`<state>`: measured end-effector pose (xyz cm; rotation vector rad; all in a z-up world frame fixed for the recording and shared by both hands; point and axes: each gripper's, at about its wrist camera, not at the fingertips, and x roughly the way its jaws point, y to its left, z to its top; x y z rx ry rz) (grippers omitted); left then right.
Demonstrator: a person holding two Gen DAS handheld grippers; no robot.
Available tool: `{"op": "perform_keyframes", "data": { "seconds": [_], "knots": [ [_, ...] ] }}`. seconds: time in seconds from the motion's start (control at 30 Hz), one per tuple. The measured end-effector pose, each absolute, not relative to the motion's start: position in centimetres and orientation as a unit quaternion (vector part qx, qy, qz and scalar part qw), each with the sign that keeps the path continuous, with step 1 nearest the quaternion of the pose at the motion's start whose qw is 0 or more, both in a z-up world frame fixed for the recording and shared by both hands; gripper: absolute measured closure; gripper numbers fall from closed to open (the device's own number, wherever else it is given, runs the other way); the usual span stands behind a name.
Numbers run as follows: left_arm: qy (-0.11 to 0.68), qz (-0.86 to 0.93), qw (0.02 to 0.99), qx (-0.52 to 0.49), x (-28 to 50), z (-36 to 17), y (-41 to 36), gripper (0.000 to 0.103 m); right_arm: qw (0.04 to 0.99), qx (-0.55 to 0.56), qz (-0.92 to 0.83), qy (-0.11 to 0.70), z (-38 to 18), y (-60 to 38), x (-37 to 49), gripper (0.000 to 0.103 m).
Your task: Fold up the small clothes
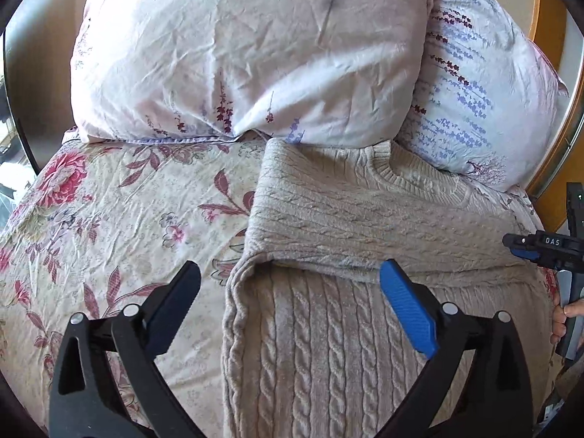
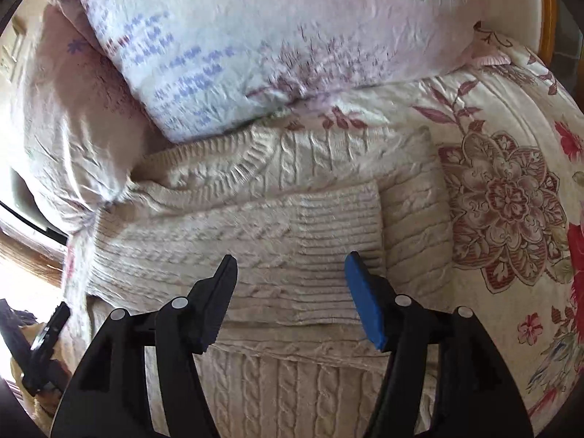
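Note:
A beige cable-knit sweater (image 1: pixel 365 211) lies flat on the floral bedspread (image 1: pixel 109 219), neck toward the pillows. A sleeve is folded across its chest. My left gripper (image 1: pixel 291 268) hovers open and wide over the sweater's left edge, with nothing pressed between the pads. In the right wrist view the sweater (image 2: pixel 255 226) shows the folded sleeve's ribbed cuff (image 2: pixel 339 219). My right gripper (image 2: pixel 291 257) stands open just above that cuff, not clamping it. The right gripper (image 1: pixel 540 246) also shows at the right edge of the left wrist view, with a hand (image 1: pixel 562 317) behind it.
Two flowered pillows (image 1: pixel 248 54) (image 1: pixel 474 91) lie against the sweater's neck end. A wooden headboard (image 1: pixel 547 36) rises behind them. The floral bedspread (image 2: pixel 511 200) spreads out on both sides of the sweater.

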<state>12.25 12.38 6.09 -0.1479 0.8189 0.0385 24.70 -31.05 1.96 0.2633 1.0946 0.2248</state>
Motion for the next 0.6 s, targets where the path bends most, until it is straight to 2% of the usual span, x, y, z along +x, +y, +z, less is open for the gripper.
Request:
{"op": "perform_keyframes", "data": {
  "seconds": [0.1,0.2,0.43,0.6],
  "knots": [
    [0.401,0.024,0.913,-0.071,11.1,5.7,13.0,0.002,0.850,0.065,0.098,0.513,1.8,-29.4,24.3,0.036],
    [0.410,0.032,0.909,-0.074,10.0,5.2,13.9,0.002,0.851,0.029,0.101,0.514,1.6,-28.1,24.3,0.020],
    [0.419,0.024,0.902,-0.097,6.6,4.8,16.2,0.003,0.851,0.201,0.131,0.467,5.1,-34.0,18.7,0.020],
    [0.444,0.000,0.885,-0.144,4.0,3.6,17.9,0.018,0.829,0.254,0.110,0.487,4.1,-39.5,12.8,0.020]
  ]
}}
